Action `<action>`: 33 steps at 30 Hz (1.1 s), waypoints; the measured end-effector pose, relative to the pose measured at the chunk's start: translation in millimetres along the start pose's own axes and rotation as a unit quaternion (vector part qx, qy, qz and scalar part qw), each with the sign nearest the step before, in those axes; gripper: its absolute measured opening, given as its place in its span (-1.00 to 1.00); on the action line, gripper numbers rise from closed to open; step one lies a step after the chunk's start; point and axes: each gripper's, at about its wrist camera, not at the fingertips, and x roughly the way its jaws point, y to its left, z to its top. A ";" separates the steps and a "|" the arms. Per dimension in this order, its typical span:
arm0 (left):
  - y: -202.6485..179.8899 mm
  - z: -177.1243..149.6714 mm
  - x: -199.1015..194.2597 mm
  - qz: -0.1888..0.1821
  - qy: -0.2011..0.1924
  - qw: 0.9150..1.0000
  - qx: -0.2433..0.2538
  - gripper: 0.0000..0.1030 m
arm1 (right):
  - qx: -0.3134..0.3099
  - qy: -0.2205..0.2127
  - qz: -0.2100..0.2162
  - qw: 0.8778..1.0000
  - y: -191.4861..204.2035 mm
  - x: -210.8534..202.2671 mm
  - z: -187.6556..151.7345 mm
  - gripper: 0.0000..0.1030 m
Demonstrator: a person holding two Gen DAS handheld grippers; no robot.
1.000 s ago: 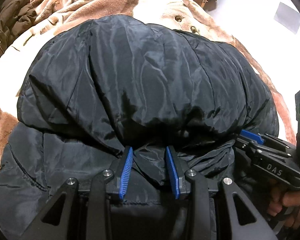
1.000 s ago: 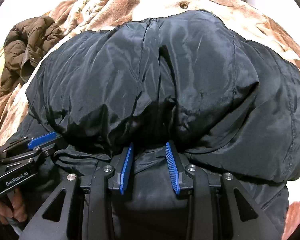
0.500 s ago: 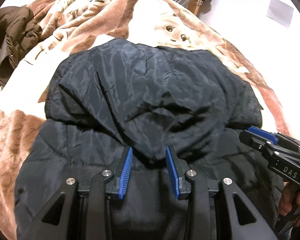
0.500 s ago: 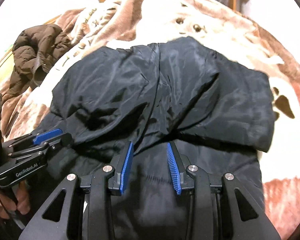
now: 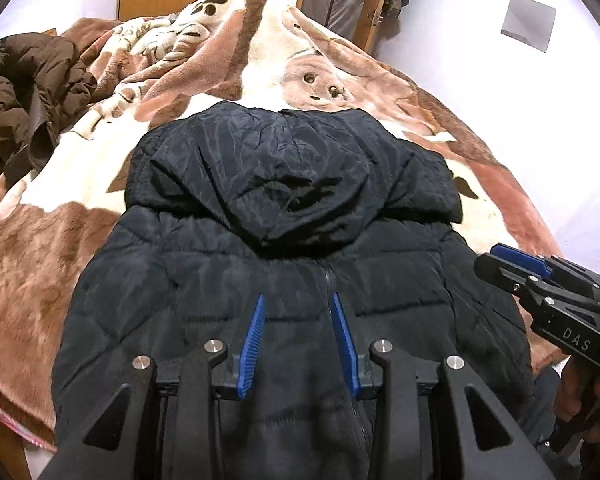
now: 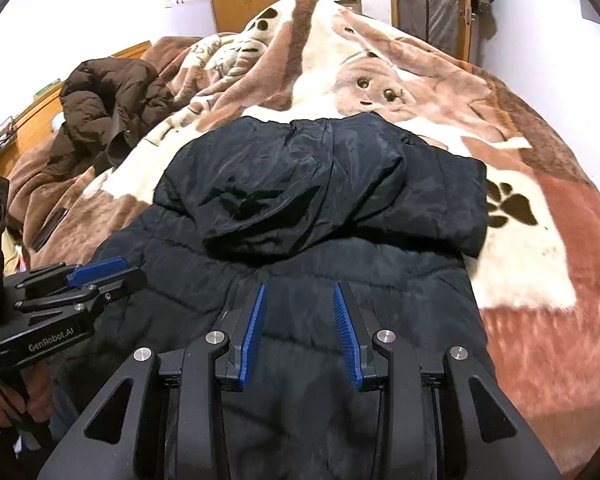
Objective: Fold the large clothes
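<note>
Read left to right, the scene starts with one crumpled brown jacket (image 5: 24, 92) heaped at the left edge of the bed, well apart from the work. Then comes the one black puffer coat (image 5: 284, 288) that the task concerns, spread flat on the brown-and-cream blanket (image 5: 320, 68) near the middle of the bed, its hood (image 5: 296, 176) turned down over the upper body and its lower end running toward the cameras. The left gripper (image 5: 298, 328) hangs above the coat's zipper line with its fingers (image 5: 252, 344) parted and nothing between them. The right gripper (image 6: 300, 320) hangs just beside it over the right half of the coat, likewise released, with only coat fabric showing below the gap and no pinch on it. My reading is that the hood fold is set down and both hands are free between folds. The step in hand looks like choosing the next fold, probably bringing a side or the lower hem over the body. That move would call for both grippers to drop to an edge of the coat, one on each side or both along the hem, and clench on the thick padded fabric evenly so the slippery shell does not slide. The count: two grippers, two garments, one blanket, one bed. A sleeve cannot be made out clearly in either view.
</note>
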 end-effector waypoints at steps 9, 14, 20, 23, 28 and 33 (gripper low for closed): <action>0.7 -32.1 -25.0 0.014 0.009 1.000 -0.004 -0.30 | 0.003 -0.002 -0.008 1.000 -3.4 -31.9 -37.9 -0.21; 6.5 -42.8 -33.8 0.021 0.005 1.000 0.000 -0.30 | 0.008 0.001 -0.018 1.000 -13.0 -40.0 -53.7 -0.17; 27.8 -47.9 -40.5 0.048 -0.001 0.999 -0.003 -0.13 | 0.039 0.015 -0.032 0.999 -37.8 -39.7 -74.0 -0.05; 48.5 -48.9 -44.6 0.064 -0.013 0.998 -0.016 0.12 | 0.061 0.026 -0.045 0.997 -54.7 -37.0 -83.9 -0.01; 98.1 -51.5 -41.5 0.097 -0.010 0.994 -0.059 0.19 | 0.100 0.047 -0.060 0.992 -84.8 -29.4 -98.6 0.02; 141.6 -60.3 -30.3 0.125 0.007 0.988 -0.095 0.21 | 0.130 0.066 -0.062 0.987 -103.4 -19.5 -111.4 0.05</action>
